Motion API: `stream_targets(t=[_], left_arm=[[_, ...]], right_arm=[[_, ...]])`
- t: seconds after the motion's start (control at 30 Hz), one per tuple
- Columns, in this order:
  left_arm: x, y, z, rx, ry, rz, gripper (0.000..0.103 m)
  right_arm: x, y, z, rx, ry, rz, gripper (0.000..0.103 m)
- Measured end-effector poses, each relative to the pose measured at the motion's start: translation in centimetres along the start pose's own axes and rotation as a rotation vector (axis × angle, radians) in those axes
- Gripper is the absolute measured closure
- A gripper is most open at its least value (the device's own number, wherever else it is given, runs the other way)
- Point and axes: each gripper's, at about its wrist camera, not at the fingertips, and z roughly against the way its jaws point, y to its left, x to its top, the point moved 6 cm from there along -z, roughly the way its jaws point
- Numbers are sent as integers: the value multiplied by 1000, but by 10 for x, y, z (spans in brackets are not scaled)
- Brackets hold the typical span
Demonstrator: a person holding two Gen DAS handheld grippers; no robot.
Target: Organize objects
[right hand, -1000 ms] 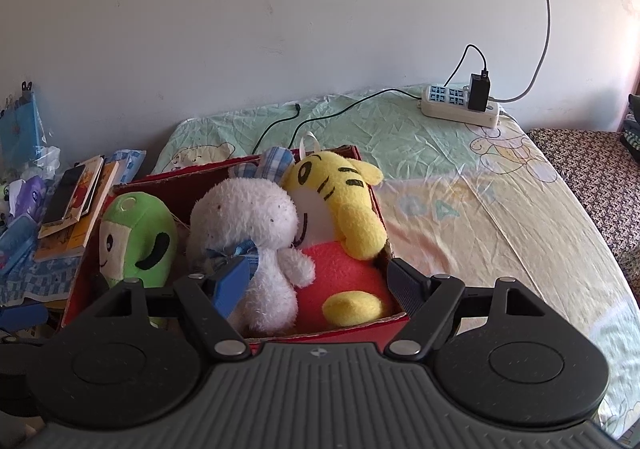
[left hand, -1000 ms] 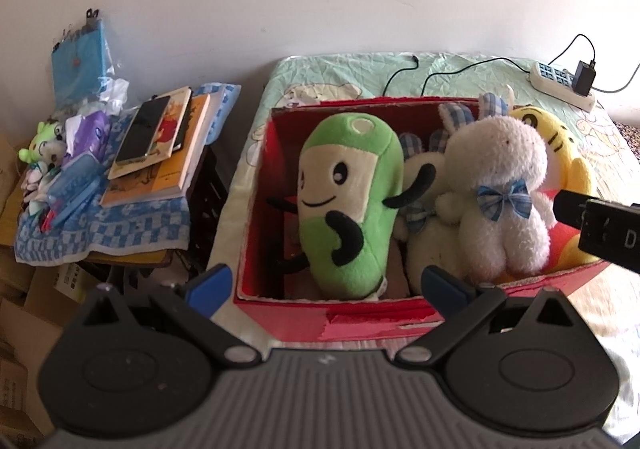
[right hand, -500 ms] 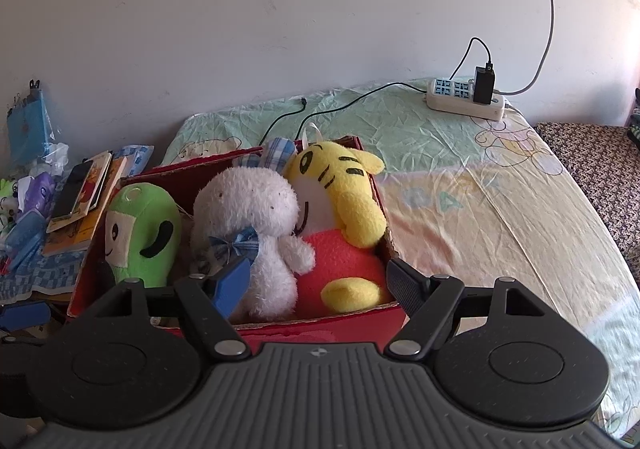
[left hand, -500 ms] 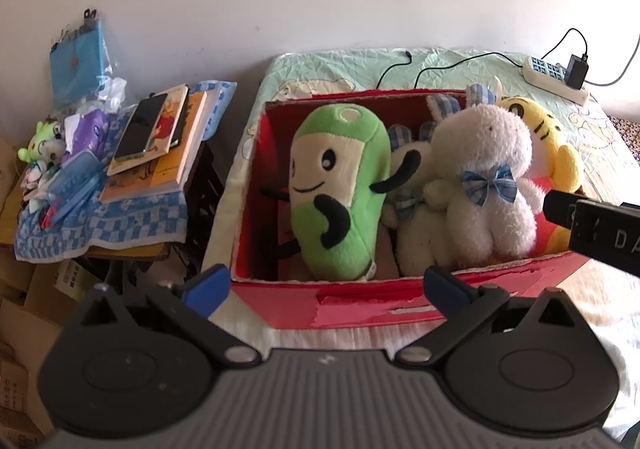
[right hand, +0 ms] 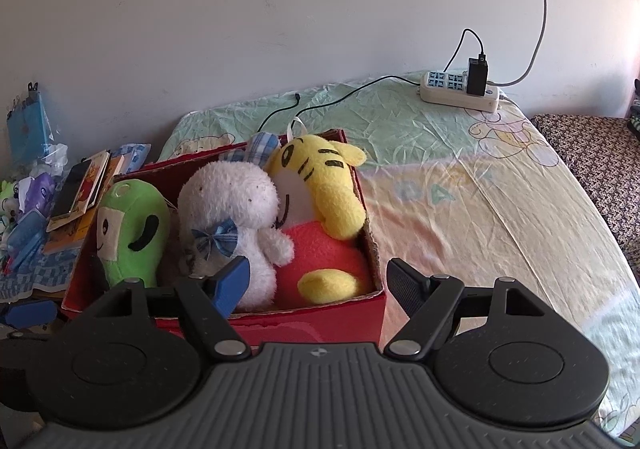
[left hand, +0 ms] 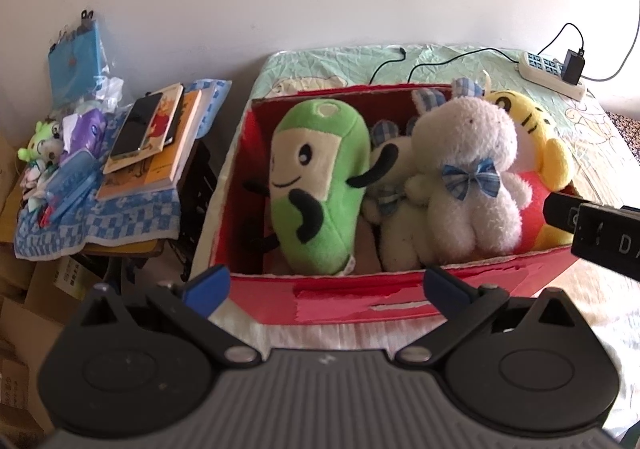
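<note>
Off to the left of the left tongs [left hand: 326, 287], a low side table [left hand: 120, 247] was heaped with books [left hand: 156, 153], a phone [left hand: 136, 125] and small clutter, leaving only a narrow dark gap between its edge and the bed. Straight ahead of those tongs sat the red cardboard box [left hand: 360, 301] on the bed sheet [right hand: 460, 201], its near wall just beyond the spread blue fingertips [left hand: 208, 285], which gripped nothing and touched nothing. Inside, packed shoulder to shoulder, stood the green plush [left hand: 320, 185], a smaller checked-ear plush [left hand: 394, 225] half hidden behind, the white bunny [left hand: 472, 185] and the yellow tiger [left hand: 536, 145].

The right tongs [right hand: 318, 283] hung over the box's near right corner, jaws wide apart and empty; the blue fingertip [right hand: 230, 283] lay in front of the bunny, though I could not tell whether it touched. To their right the sheet ran broad and bare out to the mattress edge, with a power strip [right hand: 460, 91] far back by the wall.
</note>
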Motion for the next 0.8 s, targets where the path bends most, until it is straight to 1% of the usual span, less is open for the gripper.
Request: stream_targets(t=[0.27,0.8], left_arm=[[0,-7,-4,-15,22,6,0],[-2,-3,-6,-19,21,1,0]], right_arm=[[-1,-6,-1,-2,13,-4,25],[0,5,-4,-9,16,19,25]])
